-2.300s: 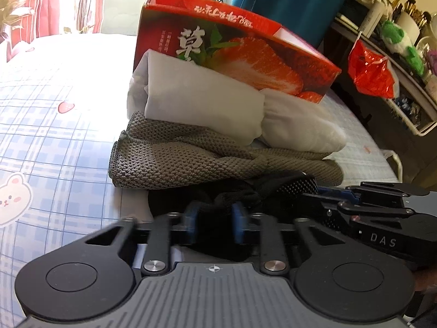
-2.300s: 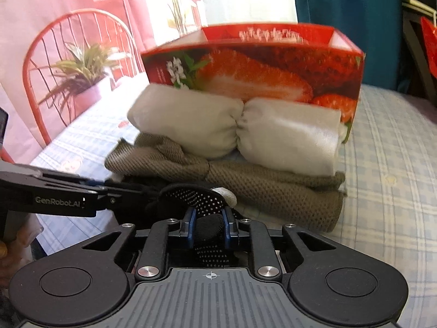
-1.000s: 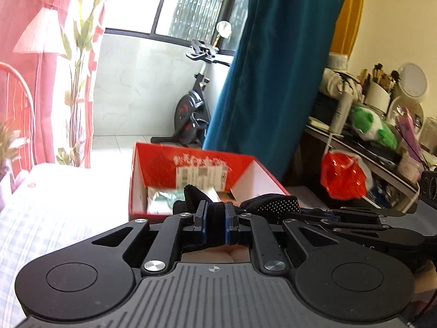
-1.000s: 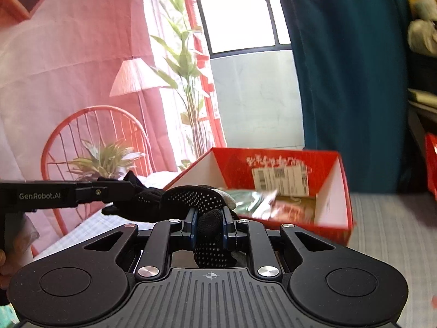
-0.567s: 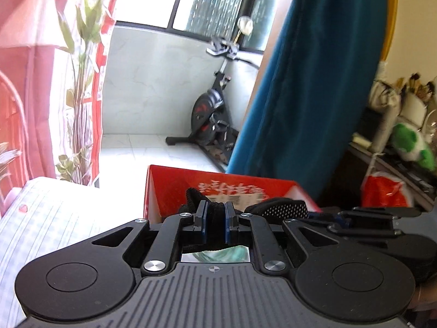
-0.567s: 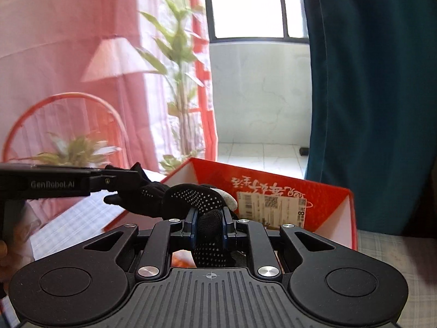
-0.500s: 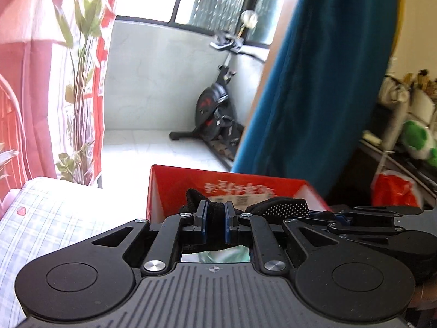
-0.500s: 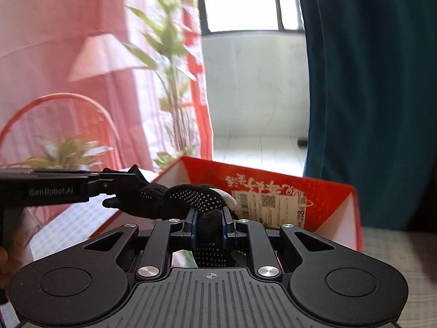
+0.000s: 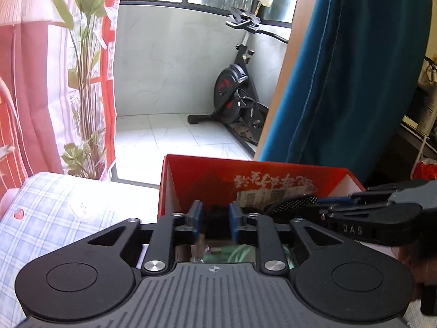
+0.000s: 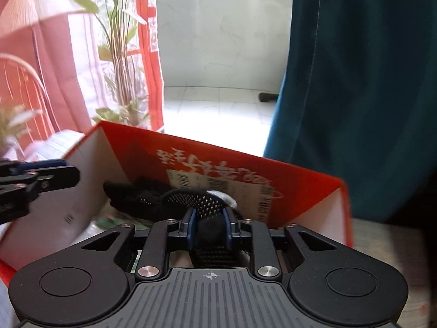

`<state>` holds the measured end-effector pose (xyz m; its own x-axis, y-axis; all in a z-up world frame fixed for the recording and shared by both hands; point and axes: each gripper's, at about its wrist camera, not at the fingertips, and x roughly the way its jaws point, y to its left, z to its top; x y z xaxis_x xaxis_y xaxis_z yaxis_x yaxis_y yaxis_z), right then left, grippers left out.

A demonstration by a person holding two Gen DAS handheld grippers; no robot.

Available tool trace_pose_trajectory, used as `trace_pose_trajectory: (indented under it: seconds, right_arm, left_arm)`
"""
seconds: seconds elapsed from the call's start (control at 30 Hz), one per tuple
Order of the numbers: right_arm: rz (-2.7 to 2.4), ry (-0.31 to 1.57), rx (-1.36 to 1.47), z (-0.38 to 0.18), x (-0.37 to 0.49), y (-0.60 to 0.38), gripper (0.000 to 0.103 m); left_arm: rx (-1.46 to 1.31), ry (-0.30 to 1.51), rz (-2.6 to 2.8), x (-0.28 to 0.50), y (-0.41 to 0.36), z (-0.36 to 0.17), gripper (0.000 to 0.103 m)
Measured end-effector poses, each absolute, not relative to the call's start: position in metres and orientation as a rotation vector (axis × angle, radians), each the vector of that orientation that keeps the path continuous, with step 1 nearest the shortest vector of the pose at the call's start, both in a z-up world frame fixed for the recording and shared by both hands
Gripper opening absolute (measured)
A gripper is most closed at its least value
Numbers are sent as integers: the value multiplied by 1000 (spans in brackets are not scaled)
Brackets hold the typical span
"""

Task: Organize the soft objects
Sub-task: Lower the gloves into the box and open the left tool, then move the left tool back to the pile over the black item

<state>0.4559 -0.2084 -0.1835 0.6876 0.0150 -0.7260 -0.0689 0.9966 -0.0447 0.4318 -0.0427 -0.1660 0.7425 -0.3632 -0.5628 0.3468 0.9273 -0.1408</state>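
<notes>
Setting: a lived-in home, likely a bedroom. Below and left of my left jaws lies a blue-checked bedsheet printed with hearts. Ahead, a tiled balcony holds 1 exercise bike. A teal curtain hangs ahead to the right, a red-and-white curtain and leafy plant to the left.

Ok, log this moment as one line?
left gripper: open | right gripper: shut on black dotted glove | glove over open red cardboard box | release pending
</notes>
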Motion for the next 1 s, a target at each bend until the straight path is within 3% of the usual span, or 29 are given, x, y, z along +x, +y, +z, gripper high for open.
trace_pose_trajectory:
  seconds: [0.4, 0.7, 1.0]
  right_arm:
    - [84, 764, -105, -148, 386, -210, 34]
    - [132, 669, -42, -133, 294, -204, 37]
    - [236, 732, -18, -164, 203, -197, 40]
  left_arm:
    - [23, 596, -415, 385, -44, -130, 46]
    - [73, 626, -457, 304, -34, -132, 46]
    - [91, 776, -492, 237, -9, -183, 47]
